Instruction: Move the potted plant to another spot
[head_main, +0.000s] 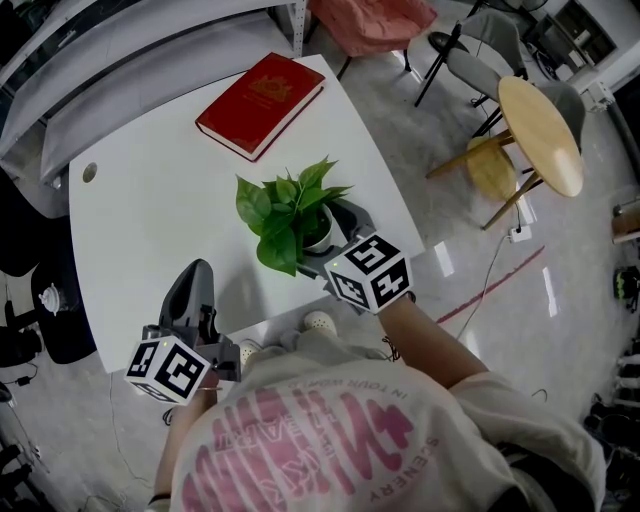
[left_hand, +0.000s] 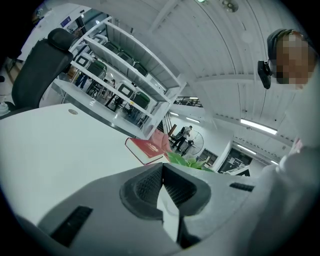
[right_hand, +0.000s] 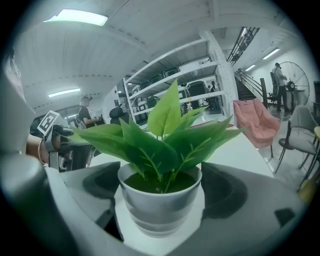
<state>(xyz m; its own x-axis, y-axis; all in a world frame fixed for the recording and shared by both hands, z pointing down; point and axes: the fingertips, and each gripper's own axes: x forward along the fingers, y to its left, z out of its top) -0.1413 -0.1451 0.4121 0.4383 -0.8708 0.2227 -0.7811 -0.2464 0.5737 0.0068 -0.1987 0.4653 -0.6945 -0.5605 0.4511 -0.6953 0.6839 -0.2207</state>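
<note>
— Near the front edge of the white table (head_main: 150, 220), well short of the red book (head_main: 262, 103), stood the potted plant (head_main: 290, 215). How would it handle?

— Light, by my judgement. The pot (right_hand: 159, 200) was small, stiff and glossy, so likely slippery. The leaves (right_hand: 165, 120) looked soft and easily bent. It seemed top-heavy enough to tip if jerked. Best hold: the pot wall just under the rim, never the foliage.

— Right gripper?

— The right gripper (head_main: 335, 240) was set wide, one jaw on each side of the pot, both pressed against its rim as far as the right gripper view showed. The base appeared to sit on the table.

— Left?

— The left gripper (head_main: 196, 280) lay at the table's near left corner, well apart from the plant. Its jaws were drawn together at the tips with nothing between them.
</note>
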